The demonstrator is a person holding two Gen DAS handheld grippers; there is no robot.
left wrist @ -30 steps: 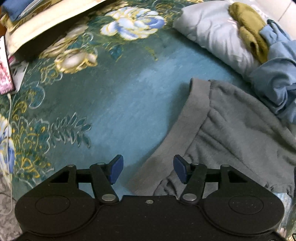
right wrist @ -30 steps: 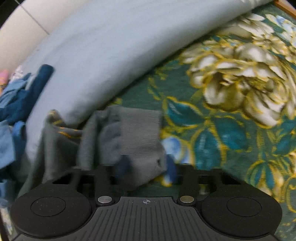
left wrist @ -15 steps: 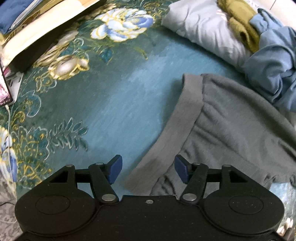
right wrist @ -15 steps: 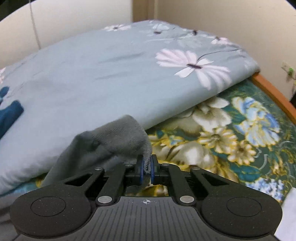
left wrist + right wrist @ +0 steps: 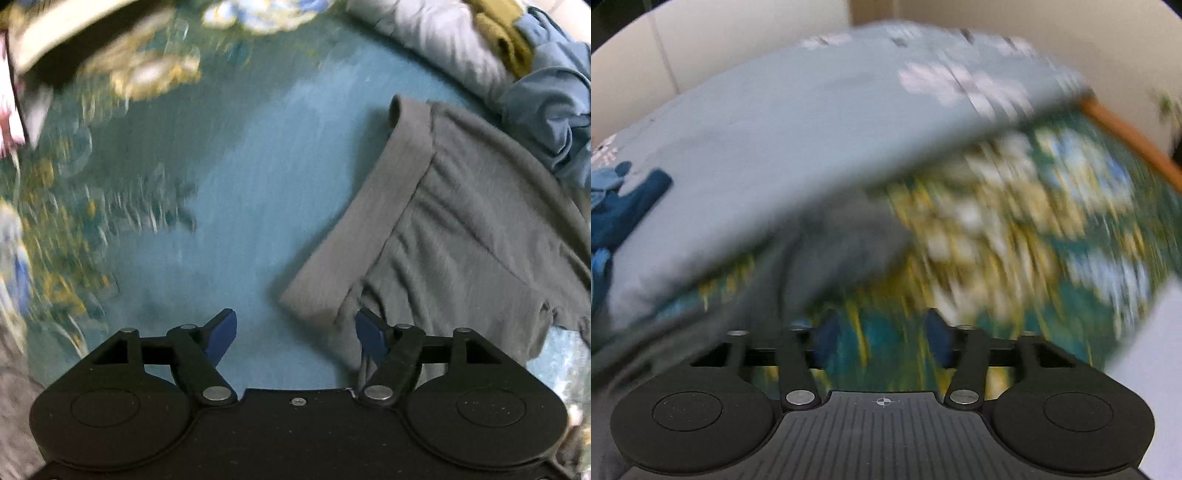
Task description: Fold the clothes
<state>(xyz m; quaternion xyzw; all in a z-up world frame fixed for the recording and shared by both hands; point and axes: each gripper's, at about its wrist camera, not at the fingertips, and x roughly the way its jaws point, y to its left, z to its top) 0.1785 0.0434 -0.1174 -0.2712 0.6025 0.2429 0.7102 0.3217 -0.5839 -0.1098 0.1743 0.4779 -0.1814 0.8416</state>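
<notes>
left wrist view: the left gripper [image 5: 295,334] is seen released over the teal floral bedspread [image 5: 229,192], its jaws having just been opening wider, with nothing between them. the grey garment [image 5: 461,229] lies flat at about 2 o'clock, its waistband corner now just ahead of the right pad rather than between the pads as before. the bedspread at 9 o'clock is smeared.

right wrist view: the right gripper [image 5: 882,341] has just been opening; the grey cloth clamped earlier is let go and lies at 11 o'clock [image 5: 846,243], so that end is judged laid down. heavy blur hides its edges.
</notes>
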